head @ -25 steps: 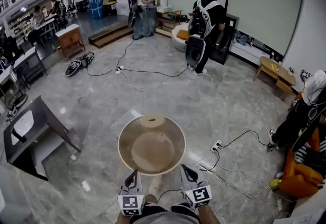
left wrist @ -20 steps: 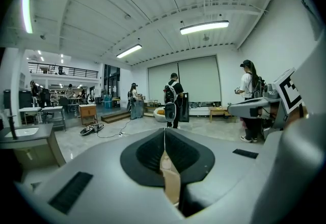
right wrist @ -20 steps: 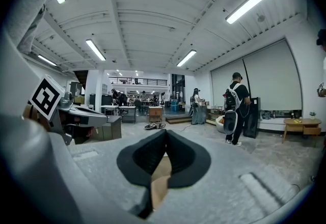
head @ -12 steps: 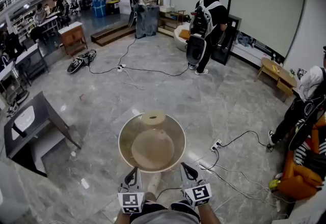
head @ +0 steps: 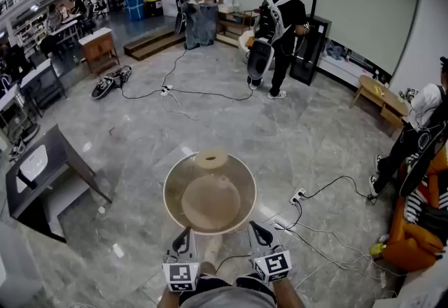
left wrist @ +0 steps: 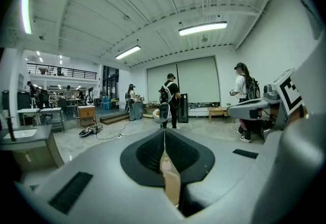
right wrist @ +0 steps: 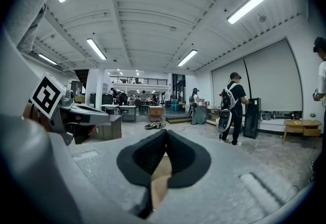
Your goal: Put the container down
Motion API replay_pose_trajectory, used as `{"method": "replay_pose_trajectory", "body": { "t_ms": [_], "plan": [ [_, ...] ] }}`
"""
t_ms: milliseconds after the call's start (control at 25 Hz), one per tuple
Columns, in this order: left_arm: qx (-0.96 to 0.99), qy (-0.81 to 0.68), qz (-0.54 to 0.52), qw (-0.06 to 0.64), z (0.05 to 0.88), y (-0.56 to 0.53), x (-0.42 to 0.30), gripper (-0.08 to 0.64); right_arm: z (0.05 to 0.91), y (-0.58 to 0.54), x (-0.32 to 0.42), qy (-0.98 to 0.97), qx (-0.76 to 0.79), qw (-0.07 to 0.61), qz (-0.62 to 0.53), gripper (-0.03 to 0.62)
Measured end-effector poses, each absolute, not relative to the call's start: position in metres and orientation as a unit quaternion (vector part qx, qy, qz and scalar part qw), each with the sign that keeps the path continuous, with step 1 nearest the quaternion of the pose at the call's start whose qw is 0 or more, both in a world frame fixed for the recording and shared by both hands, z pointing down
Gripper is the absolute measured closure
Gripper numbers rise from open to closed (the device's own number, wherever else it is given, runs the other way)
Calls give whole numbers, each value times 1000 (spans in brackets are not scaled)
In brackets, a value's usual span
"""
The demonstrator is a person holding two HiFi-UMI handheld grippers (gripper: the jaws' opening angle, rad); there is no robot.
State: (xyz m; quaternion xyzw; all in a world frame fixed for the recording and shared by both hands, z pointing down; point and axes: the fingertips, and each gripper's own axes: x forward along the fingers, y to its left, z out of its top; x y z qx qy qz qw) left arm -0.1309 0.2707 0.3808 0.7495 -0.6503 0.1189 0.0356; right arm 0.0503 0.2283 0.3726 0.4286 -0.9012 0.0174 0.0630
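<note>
A round beige container (head: pixel 210 193) hangs in front of me above the grey stone floor in the head view, its mouth facing up. A pale ring-shaped piece (head: pixel 210 159) sits at its far rim. My left gripper (head: pixel 185 233) is shut on the near rim at the left, and my right gripper (head: pixel 253 229) is shut on the near rim at the right. In the left gripper view the left gripper (left wrist: pixel 164 147) has its dark pads pressed together on a thin beige edge (left wrist: pixel 171 183). The right gripper (right wrist: pixel 164 149) pinches the same beige wall (right wrist: pixel 160 179) in the right gripper view.
White cables and a power strip (head: pixel 298 197) trail over the floor at right. A dark table (head: pixel 50 164) stands at left. A person with a backpack (head: pixel 280 26) stands far ahead, another person (head: pixel 420 133) is at the right edge, and a low wooden table (head: pixel 378 98) is beyond.
The container stays held at about the same place. The person with the backpack has stepped a little left, and the person at the right edge has straightened up.
</note>
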Motion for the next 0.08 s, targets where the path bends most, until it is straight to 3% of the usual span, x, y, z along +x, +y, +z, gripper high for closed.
{"method": "replay_pose_trajectory", "body": {
  "t_ms": [80],
  "plan": [
    [750,-650,117,36,382,269,-130,538,372,227,51,-902,428,65,16,594]
  ]
}}
